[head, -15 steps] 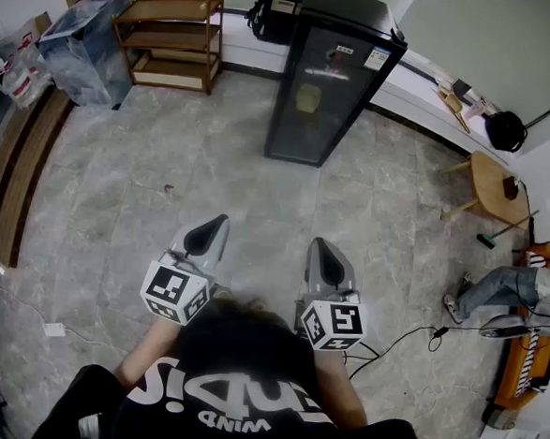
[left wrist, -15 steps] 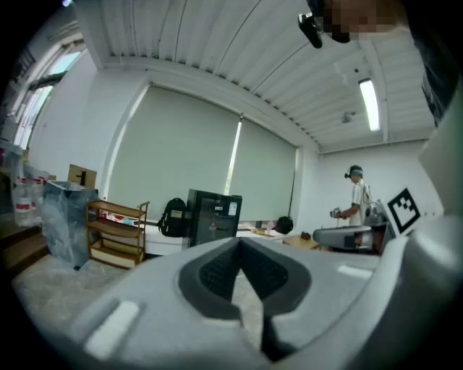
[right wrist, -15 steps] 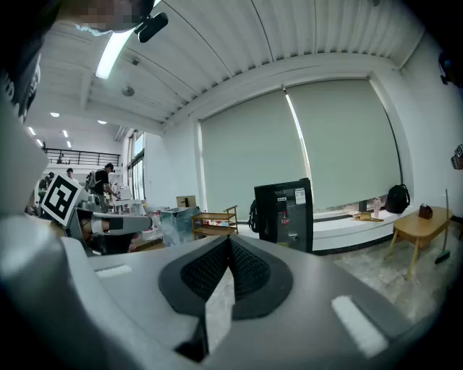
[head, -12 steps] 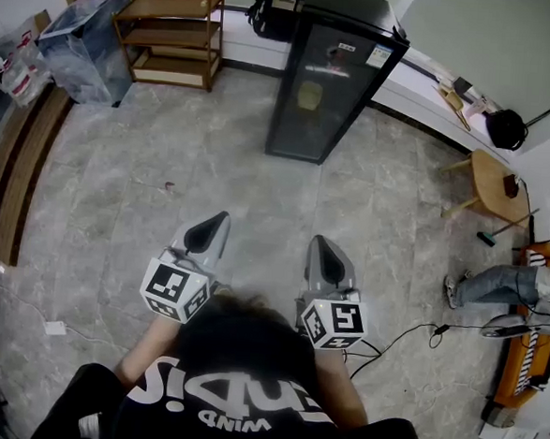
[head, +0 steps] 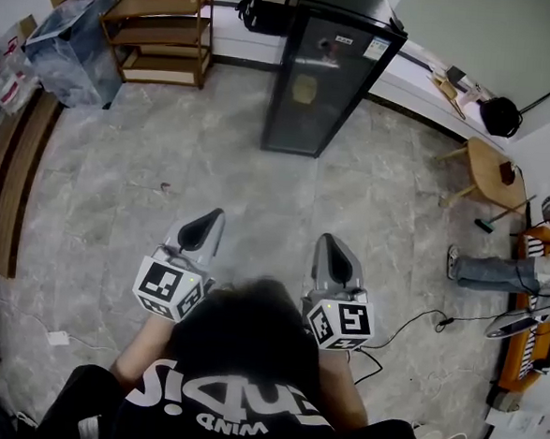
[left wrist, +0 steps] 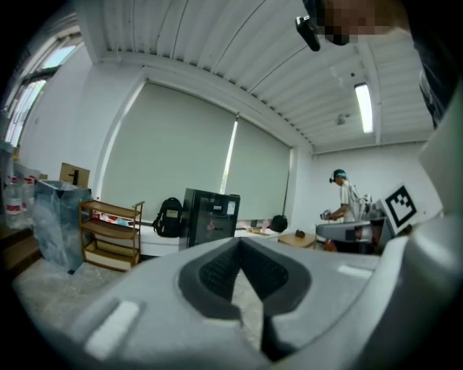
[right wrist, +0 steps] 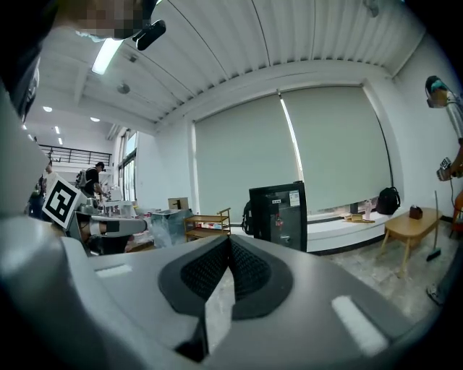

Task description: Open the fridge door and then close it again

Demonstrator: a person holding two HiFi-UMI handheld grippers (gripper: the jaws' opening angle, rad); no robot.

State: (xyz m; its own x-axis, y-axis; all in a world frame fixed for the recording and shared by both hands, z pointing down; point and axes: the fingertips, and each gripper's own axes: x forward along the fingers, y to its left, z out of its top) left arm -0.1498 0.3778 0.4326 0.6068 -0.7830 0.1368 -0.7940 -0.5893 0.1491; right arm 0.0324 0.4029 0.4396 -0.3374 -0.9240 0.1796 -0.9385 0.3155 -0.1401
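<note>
Tall black glass-door fridge (head: 324, 77), door shut, well ahead of both tongs across grey tiled floor (head: 259, 185). Left tongs (head: 209, 222) and right tongs (head: 333, 248) pressed together, empty. Likely approach stage; next, reaching the door edge.

Wooden shelf (head: 161, 35) and black backpack (head: 263, 5) by the far wall, small wooden table (head: 491, 169) at right

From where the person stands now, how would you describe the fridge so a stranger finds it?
Find the low white ledge at the room's far side. The fridge stands before it, right of the wooden shelf. It alone is tall, black and glass-fronted.
</note>
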